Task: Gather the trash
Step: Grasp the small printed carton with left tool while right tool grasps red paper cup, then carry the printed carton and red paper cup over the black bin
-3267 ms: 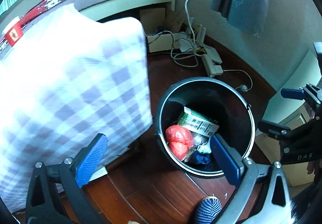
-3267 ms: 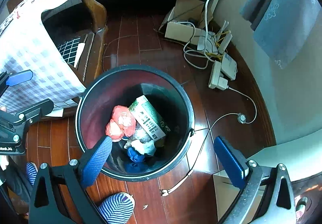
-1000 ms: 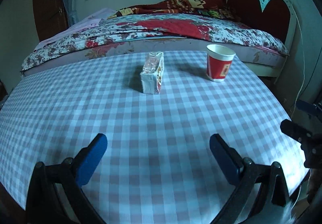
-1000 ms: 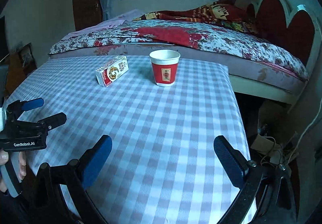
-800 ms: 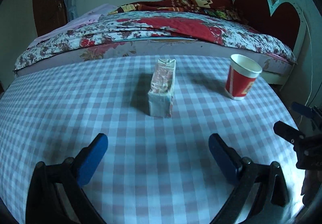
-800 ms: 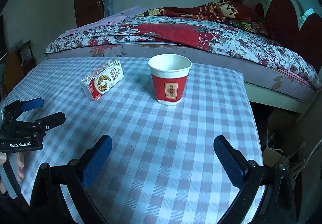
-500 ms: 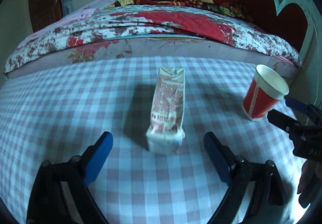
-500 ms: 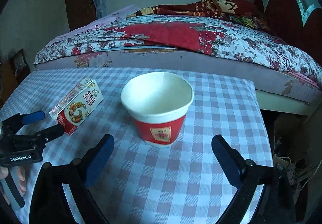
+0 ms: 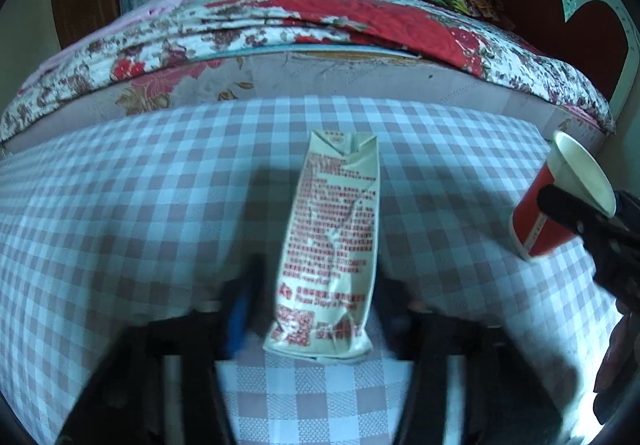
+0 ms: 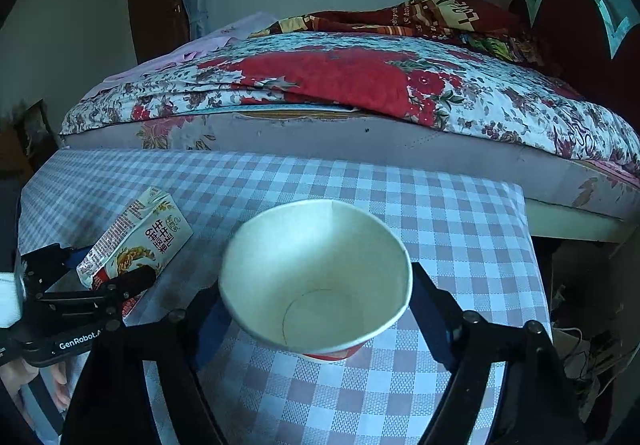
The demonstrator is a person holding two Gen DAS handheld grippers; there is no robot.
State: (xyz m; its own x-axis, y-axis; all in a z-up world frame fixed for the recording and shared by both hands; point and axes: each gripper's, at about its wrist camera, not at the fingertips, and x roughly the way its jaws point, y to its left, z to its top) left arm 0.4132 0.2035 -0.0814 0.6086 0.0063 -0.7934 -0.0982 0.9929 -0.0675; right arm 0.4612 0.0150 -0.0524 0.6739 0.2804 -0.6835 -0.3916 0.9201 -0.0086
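Observation:
A flattened milk carton (image 9: 330, 245) lies on the checked tablecloth (image 9: 120, 205); it also shows in the right wrist view (image 10: 136, 237). My left gripper (image 9: 316, 309) has its fingers on both sides of the carton's near end, blurred, close to its sides. A red paper cup (image 10: 316, 277) with a white inside stands upright on the cloth; it also shows in the left wrist view (image 9: 560, 201). My right gripper (image 10: 316, 321) has a finger at each side of the cup, near its wall. Contact is hidden for both.
A bed with a floral quilt (image 10: 360, 85) runs along the table's far edge, with a red headboard (image 9: 560, 5) at the right. The table's right edge (image 10: 532, 245) drops to the floor, where cables (image 10: 580, 345) lie.
Both grippers have moved forward and narrowed: the left now straddles the carton's near end, the right now straddles the cup. Earlier they were over a bin on the floor.

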